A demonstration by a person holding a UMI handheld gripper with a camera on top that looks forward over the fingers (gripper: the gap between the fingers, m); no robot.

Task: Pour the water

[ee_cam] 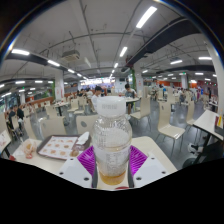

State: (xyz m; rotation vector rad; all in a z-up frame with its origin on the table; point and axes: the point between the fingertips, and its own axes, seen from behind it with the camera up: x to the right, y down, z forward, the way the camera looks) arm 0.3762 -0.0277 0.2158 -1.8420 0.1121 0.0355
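Note:
A clear plastic bottle (111,142) with a white cap stands upright between my gripper's (112,163) two fingers. It holds a little amber liquid at the bottom. The purple pads (87,158) press against both of its sides, so the gripper is shut on the bottle and holds it above the white table (70,170). The bottle hides the table straight ahead of the fingers.
A white tray (58,146) lies on the table to the left, with a small cup (29,149) beside it. Beyond are chairs (170,132) and tables of a large canteen hall, with people far off.

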